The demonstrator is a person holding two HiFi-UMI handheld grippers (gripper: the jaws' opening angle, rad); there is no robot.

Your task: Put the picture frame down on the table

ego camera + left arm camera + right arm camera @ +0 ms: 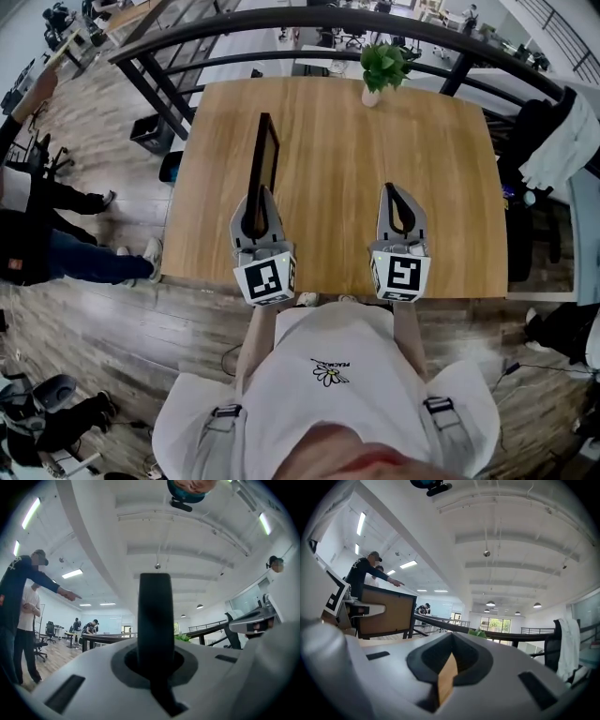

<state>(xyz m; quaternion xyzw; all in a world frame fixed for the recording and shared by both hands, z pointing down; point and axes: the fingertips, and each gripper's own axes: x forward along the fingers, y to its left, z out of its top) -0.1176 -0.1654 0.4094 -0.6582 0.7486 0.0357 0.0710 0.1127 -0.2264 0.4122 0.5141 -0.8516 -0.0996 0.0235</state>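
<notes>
Head view: left tongs [257,208] clamp the near end of the picture frame [265,155]. It stands on edge over the tabletop [431,150], long axis running far. Right tongs [398,199] are closed, empty, well to its right.

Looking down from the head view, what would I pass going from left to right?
Bystander in dark clothes → picture frame, standing edge-on in the left gripper → right gripper → hanging white garment.
</notes>
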